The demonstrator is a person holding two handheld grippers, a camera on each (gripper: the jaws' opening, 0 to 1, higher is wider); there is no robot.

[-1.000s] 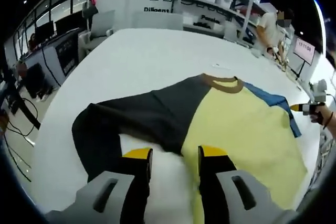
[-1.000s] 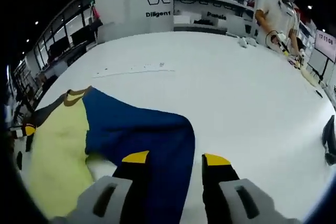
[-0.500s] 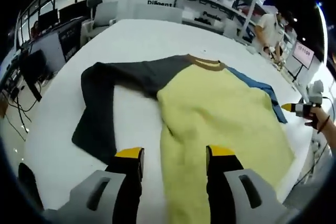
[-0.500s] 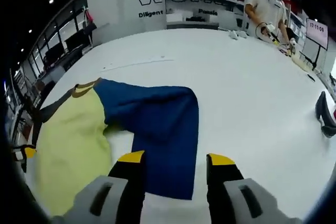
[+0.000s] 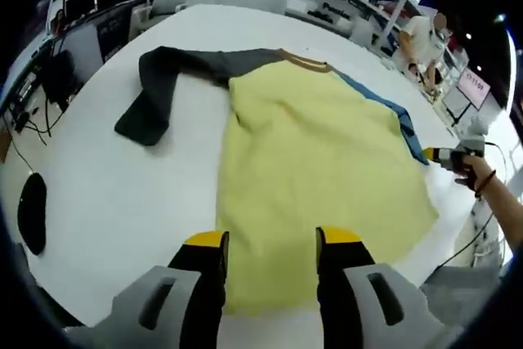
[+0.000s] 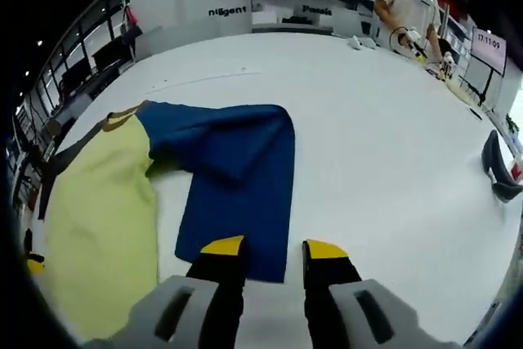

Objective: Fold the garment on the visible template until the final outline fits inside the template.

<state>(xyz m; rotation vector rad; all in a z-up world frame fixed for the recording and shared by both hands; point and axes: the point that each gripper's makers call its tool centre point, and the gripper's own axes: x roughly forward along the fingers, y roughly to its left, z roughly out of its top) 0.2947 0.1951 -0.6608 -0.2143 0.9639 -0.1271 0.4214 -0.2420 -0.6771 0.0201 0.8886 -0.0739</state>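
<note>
A shirt lies flat on the white table (image 5: 106, 194): yellow body (image 5: 319, 153), brown collar (image 5: 306, 61), dark grey sleeve (image 5: 163, 87) bent toward the far left, blue sleeve (image 6: 237, 177) folded down at the elbow. My left gripper (image 5: 271, 243) stands open over the yellow hem, with fabric showing between its jaws. My right gripper (image 6: 274, 249) is open at the blue sleeve's cuff, whose edge runs between the jaws. It also shows as a right gripper (image 5: 445, 154) in a hand beyond the shirt's blue side. A yellow tip of the left gripper (image 6: 33, 266) peeks in at the left.
A black object (image 5: 33, 212) lies on the table near its left edge, and another black object (image 6: 498, 171) sits at the right edge. A thin line of marks (image 6: 204, 81) crosses the far tabletop. A person (image 6: 404, 2) stands by shelves at the back.
Both views have drawn back along the shirt: the left one from the chest to the hem, the right one to the blue cuff. The right jaws stand closer together.
</note>
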